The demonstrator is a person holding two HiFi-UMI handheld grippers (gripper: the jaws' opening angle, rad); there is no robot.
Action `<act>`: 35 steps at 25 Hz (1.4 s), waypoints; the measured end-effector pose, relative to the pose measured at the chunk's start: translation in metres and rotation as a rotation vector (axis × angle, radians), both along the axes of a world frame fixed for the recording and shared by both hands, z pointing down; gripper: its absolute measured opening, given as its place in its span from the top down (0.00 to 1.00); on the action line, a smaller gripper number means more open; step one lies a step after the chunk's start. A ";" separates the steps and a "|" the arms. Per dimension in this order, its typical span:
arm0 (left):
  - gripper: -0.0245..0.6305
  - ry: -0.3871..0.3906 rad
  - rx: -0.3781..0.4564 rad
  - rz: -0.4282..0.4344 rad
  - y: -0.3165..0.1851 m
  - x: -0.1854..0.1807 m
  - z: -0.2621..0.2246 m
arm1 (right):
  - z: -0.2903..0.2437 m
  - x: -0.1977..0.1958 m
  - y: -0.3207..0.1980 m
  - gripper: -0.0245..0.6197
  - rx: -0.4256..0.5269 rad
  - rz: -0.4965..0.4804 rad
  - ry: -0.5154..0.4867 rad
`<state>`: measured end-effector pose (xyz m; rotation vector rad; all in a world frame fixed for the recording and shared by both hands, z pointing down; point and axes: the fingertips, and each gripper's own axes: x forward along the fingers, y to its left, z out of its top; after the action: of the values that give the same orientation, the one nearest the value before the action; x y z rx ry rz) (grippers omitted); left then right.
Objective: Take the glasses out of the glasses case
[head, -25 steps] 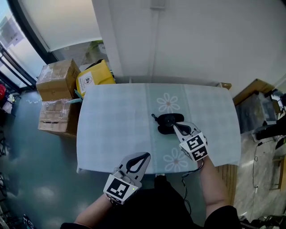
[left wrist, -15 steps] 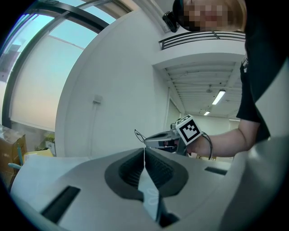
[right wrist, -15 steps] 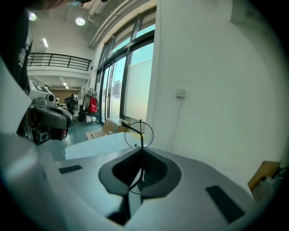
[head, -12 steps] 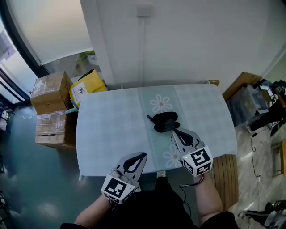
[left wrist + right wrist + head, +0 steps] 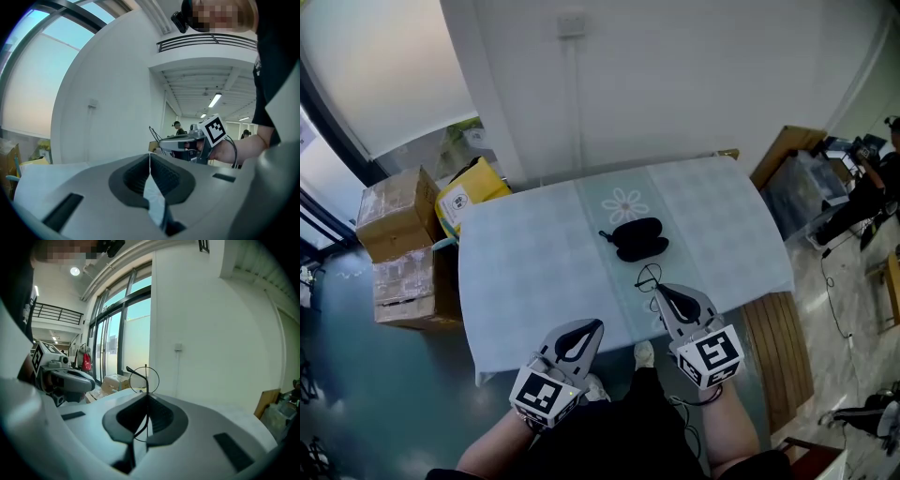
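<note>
A black glasses case (image 5: 636, 238) lies on the pale blue tablecloth (image 5: 525, 262), near the middle of the table; it looks open. Thin wire-framed glasses (image 5: 649, 278) hang in the air in front of the case, over the table's near edge. My right gripper (image 5: 658, 292) is shut on them. In the right gripper view one round lens (image 5: 145, 378) sticks up above the closed jaws of my right gripper (image 5: 146, 395). My left gripper (image 5: 596, 325) is held at the table's near edge, left of the right one. My left gripper (image 5: 150, 155) is shut with nothing in it.
Cardboard boxes (image 5: 392, 202) and a yellow box (image 5: 469, 191) stand on the floor left of the table. A wooden slatted bench (image 5: 778, 347) is at the right. A white wall runs behind the table. A shoe (image 5: 644, 353) shows below the table edge.
My right gripper has pulled back from the case toward the near edge, carrying the glasses clear of it. The left gripper has stayed about where it was.
</note>
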<state>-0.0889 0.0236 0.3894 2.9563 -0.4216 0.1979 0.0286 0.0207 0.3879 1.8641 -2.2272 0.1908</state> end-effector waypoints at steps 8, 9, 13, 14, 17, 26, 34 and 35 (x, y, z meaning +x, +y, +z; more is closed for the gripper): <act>0.92 0.009 -0.013 0.042 0.015 -0.003 0.001 | -0.013 -0.017 0.035 0.93 0.021 0.039 -0.012; 0.92 0.010 -0.014 0.045 0.017 -0.002 0.001 | -0.015 -0.019 0.038 0.93 0.023 0.037 -0.009; 0.92 0.018 -0.016 0.047 0.023 0.002 0.001 | -0.017 -0.025 0.052 0.93 0.028 0.036 -0.007; 0.92 0.020 -0.014 0.047 0.025 0.003 0.001 | -0.016 -0.026 0.055 0.93 0.028 0.035 -0.010; 0.92 0.020 -0.011 0.043 0.028 0.006 -0.001 | -0.016 -0.027 0.060 0.93 0.026 0.022 -0.012; 0.92 0.004 -0.015 -0.012 0.040 0.017 0.000 | -0.012 -0.022 0.072 0.93 0.029 -0.029 -0.033; 0.92 -0.011 0.000 -0.038 0.068 0.035 -0.002 | -0.007 -0.004 0.092 0.93 0.020 -0.073 -0.062; 0.92 -0.012 -0.001 -0.044 0.071 0.038 -0.002 | -0.007 -0.002 0.094 0.93 0.019 -0.079 -0.062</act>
<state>-0.0512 0.0941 0.3871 2.9434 -0.4868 0.2102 0.0268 0.1151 0.3809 1.7990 -2.3474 0.2168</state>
